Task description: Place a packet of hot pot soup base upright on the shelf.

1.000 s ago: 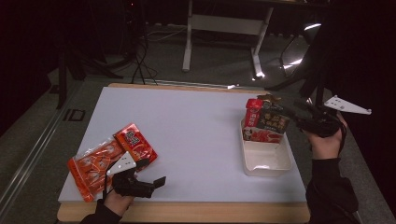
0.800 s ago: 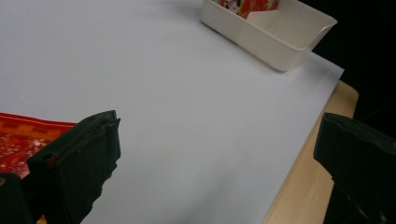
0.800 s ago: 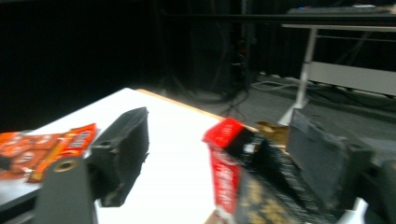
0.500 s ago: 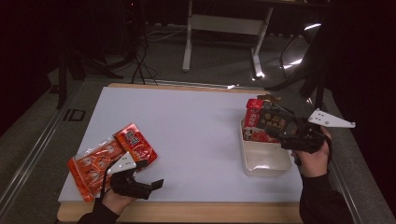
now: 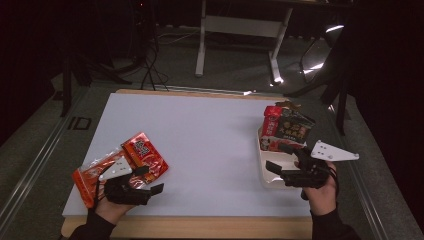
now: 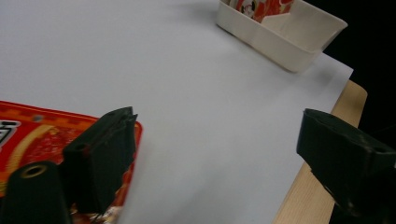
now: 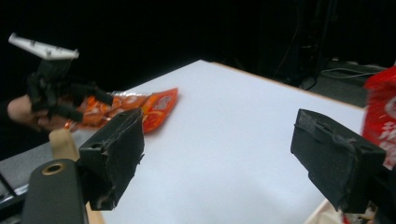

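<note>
The print on the red snack packets is too blurred to read. They lie at the tabletop's near left edge, under the left tongs, released. Wide bare room separates them from the white tray, where the right tongs hover released.
</note>
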`<state>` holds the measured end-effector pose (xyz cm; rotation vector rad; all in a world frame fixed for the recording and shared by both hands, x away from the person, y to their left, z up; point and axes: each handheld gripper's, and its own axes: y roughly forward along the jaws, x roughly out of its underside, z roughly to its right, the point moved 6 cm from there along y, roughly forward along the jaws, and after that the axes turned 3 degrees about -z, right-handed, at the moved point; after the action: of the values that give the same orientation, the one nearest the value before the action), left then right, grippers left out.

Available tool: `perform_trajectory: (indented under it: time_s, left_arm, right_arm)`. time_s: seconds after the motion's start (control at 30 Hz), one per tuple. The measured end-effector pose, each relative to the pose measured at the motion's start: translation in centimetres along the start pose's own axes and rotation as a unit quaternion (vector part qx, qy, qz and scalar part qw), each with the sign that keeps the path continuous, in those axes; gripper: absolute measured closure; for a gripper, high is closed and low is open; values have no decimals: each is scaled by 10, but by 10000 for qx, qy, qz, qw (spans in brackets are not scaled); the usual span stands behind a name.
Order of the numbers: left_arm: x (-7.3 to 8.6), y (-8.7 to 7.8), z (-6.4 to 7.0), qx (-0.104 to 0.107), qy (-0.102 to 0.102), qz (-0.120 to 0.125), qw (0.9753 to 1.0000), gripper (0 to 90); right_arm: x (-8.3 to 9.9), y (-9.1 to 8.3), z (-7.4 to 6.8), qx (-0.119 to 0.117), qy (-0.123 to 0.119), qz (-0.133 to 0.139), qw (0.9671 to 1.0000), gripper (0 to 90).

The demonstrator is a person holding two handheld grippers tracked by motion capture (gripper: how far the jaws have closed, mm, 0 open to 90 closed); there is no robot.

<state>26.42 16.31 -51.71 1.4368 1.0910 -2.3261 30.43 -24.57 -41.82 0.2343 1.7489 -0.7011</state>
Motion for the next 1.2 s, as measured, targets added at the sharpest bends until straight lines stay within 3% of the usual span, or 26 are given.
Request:
perform_trajectory:
  time_s: [0.1,0.2,0.27,0.37,0.43,0.47,0.5,0.6,0.63,0.67,0.7,0.73,0.9,0.97,1.0,1.07,1.2]
  left_arm:
    - [-1,-12,-12,-409,57,-8,9991,200]
    - [-2,-27,-23,-643,111,5,9979,249]
    - [-2,-37,-29,-626,126,-7,9980,344]
    - [1,-48,-41,-814,132,-52,9966,495]
    - [1,-48,-41,-814,132,-52,9966,524]
    - [3,-57,-53,-973,90,-129,9951,524]
    - [4,-60,-59,-1089,62,-146,9939,626]
    - [6,-65,-68,-1176,8,-198,9929,760]
    - [8,-70,-77,-1266,-42,-254,9916,760]
    - [9,-72,-81,-1362,-16,-288,9903,851]
    - [11,-75,-88,-1571,-37,-336,9870,876]
    - [12,-77,-92,-1597,-80,-367,9865,894]
    - [24,-86,-119,-2021,-440,-546,9769,900]
    - [30,-88,-128,-2167,-457,-687,9728,900]
    - [33,-88,-132,-2177,-502,-742,9719,900]
    - [37,-90,-141,-2377,-537,-888,9658,900]
    - [46,-91,-156,-2562,-584,-1136,9582,900]
  right_arm:
    - [8,3,-7,-32,-71,-145,9999,172]
    - [15,3,-12,-142,-13,-172,9998,171]
    - [20,2,-13,-159,35,-212,9996,171]
    - [26,-1,-14,-153,61,-250,9996,171]
    - [27,-2,-15,-185,84,-243,9995,171]
    - [27,-2,-15,-185,84,-243,9995,172]
    - [29,-5,-19,-212,83,-235,9995,171]
    - [29,-6,-22,-244,90,-207,9994,172]
    - [29,-7,-23,-266,98,-197,9994,172]
    - [30,-7,-25,-289,79,-206,9993,171]
    - [31,-7,-26,-314,69,-213,9993,171]
    - [31,-7,-27,-343,61,-215,9992,171]
    - [33,-5,-29,-365,72,-227,9991,172]
    - [34,-4,-29,-396,89,-238,9989,172]
    - [34,-4,-30,-392,78,-246,9989,172]
    - [34,-3,-31,-423,74,-243,9988,172]
    - [35,-2,-33,-498,65,-240,9984,172]
